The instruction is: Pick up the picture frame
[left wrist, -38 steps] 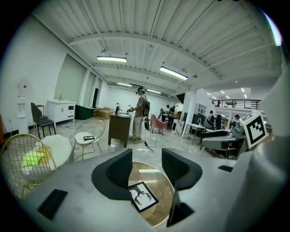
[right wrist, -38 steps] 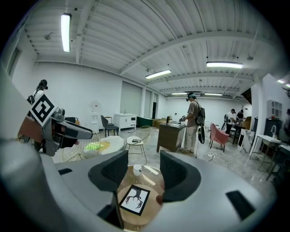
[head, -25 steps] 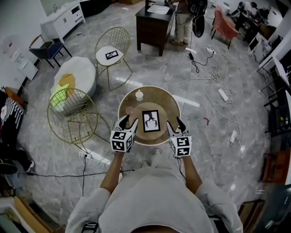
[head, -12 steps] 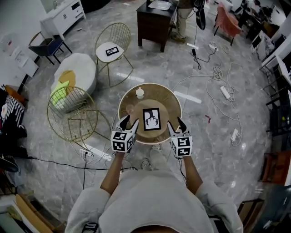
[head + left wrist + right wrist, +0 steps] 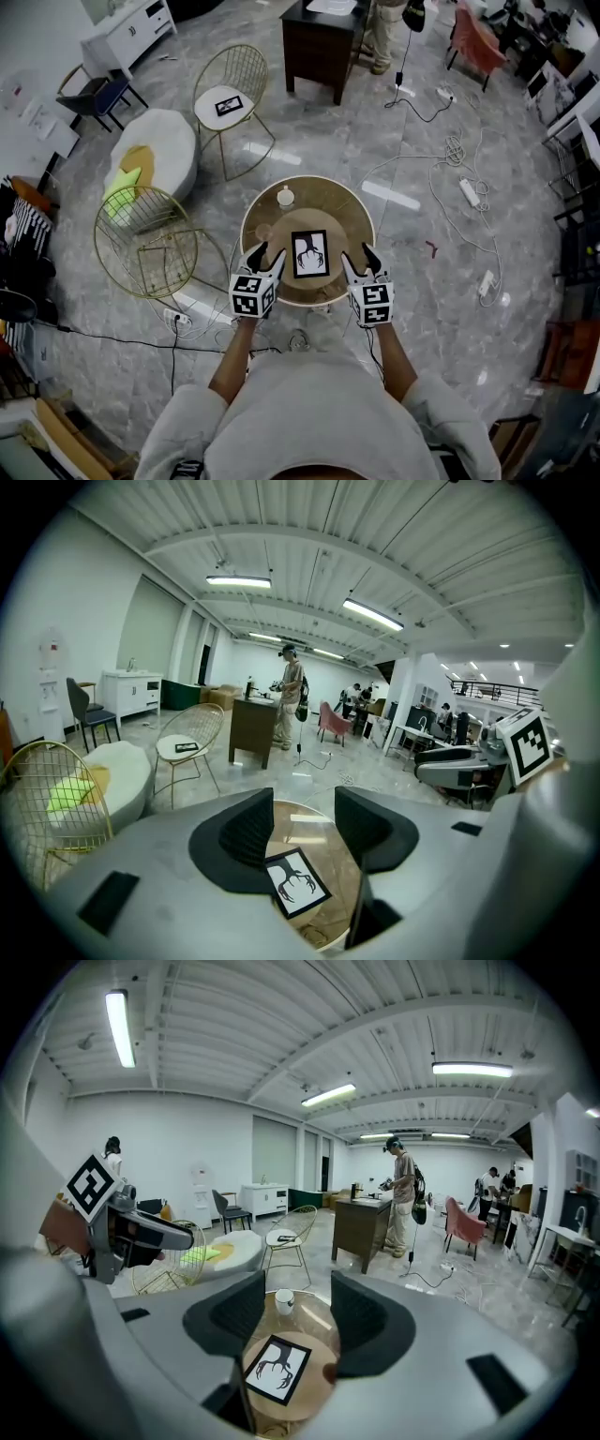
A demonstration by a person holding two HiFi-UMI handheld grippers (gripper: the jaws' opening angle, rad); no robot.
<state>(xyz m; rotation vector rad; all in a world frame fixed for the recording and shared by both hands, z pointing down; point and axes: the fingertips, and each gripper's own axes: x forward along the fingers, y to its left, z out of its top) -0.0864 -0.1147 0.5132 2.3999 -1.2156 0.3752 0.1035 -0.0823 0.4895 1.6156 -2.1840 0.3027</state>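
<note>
The picture frame (image 5: 310,254) is black-edged with a white print of a black antler shape. It lies flat on a small wooden disc on the round glass-topped table (image 5: 347,208). My left gripper (image 5: 262,258) hovers open just left of the frame, and my right gripper (image 5: 359,258) hovers open just right of it; neither touches it. In the left gripper view the frame (image 5: 295,883) shows low between the jaws of the gripper (image 5: 305,829). The right gripper view has the frame (image 5: 277,1368) below its gripper (image 5: 296,1316), with nothing held.
A small white cup (image 5: 286,196) stands at the table's far left. Two gold wire chairs (image 5: 148,239) (image 5: 230,94) sit left and beyond; the far one holds another small frame (image 5: 229,105). A white pouf (image 5: 155,150), dark cabinet (image 5: 319,42), floor cables (image 5: 450,159) and a standing person (image 5: 384,28) surround.
The head view has shifted slightly, so table and frame sit a little lower-left in view. Both grippers stay open beside the frame, hardly moved relative to it.
</note>
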